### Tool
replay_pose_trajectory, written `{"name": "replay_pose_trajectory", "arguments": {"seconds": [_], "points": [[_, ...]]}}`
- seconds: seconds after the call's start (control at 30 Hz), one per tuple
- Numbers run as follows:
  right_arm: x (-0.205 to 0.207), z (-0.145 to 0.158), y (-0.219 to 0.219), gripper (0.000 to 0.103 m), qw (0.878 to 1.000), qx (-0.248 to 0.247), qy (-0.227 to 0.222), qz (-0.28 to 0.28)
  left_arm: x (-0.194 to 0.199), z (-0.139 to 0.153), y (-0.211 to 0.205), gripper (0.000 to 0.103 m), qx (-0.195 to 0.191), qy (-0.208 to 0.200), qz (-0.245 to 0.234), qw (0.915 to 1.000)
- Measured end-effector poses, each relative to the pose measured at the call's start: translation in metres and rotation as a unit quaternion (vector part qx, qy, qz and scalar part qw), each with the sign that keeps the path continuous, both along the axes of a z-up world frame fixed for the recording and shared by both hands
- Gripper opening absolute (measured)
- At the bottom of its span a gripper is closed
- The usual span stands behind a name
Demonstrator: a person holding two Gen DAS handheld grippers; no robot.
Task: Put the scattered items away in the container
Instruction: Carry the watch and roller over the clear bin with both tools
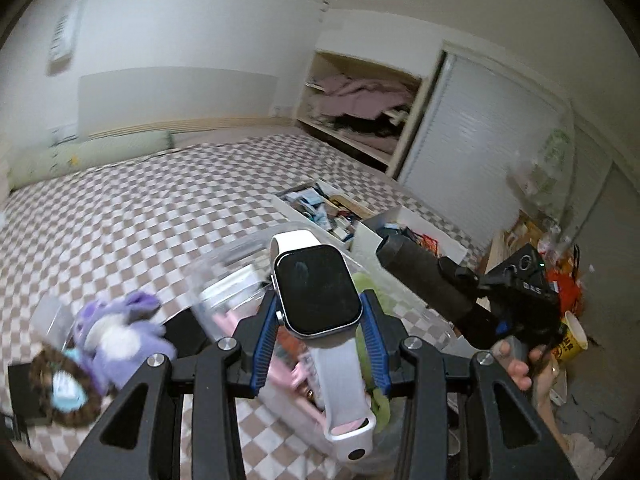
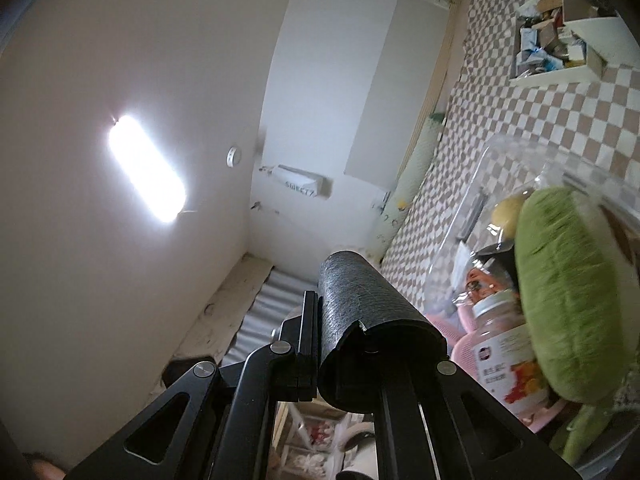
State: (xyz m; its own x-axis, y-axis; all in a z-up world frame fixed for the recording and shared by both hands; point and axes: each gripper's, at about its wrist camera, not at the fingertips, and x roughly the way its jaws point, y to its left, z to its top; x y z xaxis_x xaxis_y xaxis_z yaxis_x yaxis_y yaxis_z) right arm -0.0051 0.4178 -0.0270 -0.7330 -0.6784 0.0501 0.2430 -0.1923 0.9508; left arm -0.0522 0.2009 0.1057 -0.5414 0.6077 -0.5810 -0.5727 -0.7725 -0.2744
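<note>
Smartwatch [image 1: 318, 294] with a white strap sits clamped between the blue-ribbed pads of the left tongs [image 1: 320, 320], its dark square face turned up toward the camera and the strap running down between the black finger arms. The watch hangs above a clear plastic container [image 1: 224, 292], which rests on the checked bed cover [image 1: 140, 200] and already holds a green plush piece [image 2: 568, 300], a pink item and a small bottle [image 2: 504, 344] with a fruit label (the container's walls blur in both views, so its exact outline is hard to trace).

To the left of the container lie a purple plush toy [image 1: 124, 328], a brown braided ring [image 1: 68, 392] with a pale blue tag, and a flat black object under them. Farther back on the bed stands a white open box [image 1: 320, 216] crammed with small packets.

The right tongs [image 2: 316, 356] are closed with nothing between their fingers; a black foam sleeve [image 2: 372, 320] covers one finger. Seen from the left wrist, the right tongs point toward the container from the right side, with a person's hand [image 1: 520, 364] gripping the handle. The right wrist view is tilted, taking in the wall, a ceiling lamp [image 2: 146, 168] and the container at the right edge.
</note>
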Motion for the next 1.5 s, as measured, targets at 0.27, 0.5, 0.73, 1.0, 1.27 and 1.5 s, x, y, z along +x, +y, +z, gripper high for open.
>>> {"name": "replay_pose_trajectory", "arguments": {"seconds": [0.27,0.5,0.73,1.0,1.27,1.5], "points": [[0.003,0.003,0.004,0.007,1.000,0.020,0.001,-0.019,-0.056,-0.051,0.048,0.040,-0.063,-0.026,-0.003,0.9977],[-0.002,0.001,-0.003,0.007,0.999,0.047,-0.008,-0.019,-0.083,-0.096,0.031,0.040,-0.096,-0.054,0.081,0.9906],[-0.013,0.004,-0.025,0.007,0.996,0.086,-0.016,-0.017,-0.087,-0.124,0.019,0.040,-0.064,-0.112,0.078,0.9885],[-0.033,0.007,-0.066,0.007,0.989,0.142,-0.022,-0.020,-0.074,-0.117,0.014,0.073,-0.040,-0.135,0.040,0.9893],[-0.048,0.002,-0.101,0.007,0.971,0.233,-0.032,-0.031,-0.069,-0.087,-0.034,0.075,-0.057,-0.061,0.083,0.9930],[-0.068,-0.001,-0.129,0.007,0.966,0.251,-0.051,-0.026,-0.079,-0.085,-0.082,0.076,-0.053,-0.060,0.122,0.9893]]}}
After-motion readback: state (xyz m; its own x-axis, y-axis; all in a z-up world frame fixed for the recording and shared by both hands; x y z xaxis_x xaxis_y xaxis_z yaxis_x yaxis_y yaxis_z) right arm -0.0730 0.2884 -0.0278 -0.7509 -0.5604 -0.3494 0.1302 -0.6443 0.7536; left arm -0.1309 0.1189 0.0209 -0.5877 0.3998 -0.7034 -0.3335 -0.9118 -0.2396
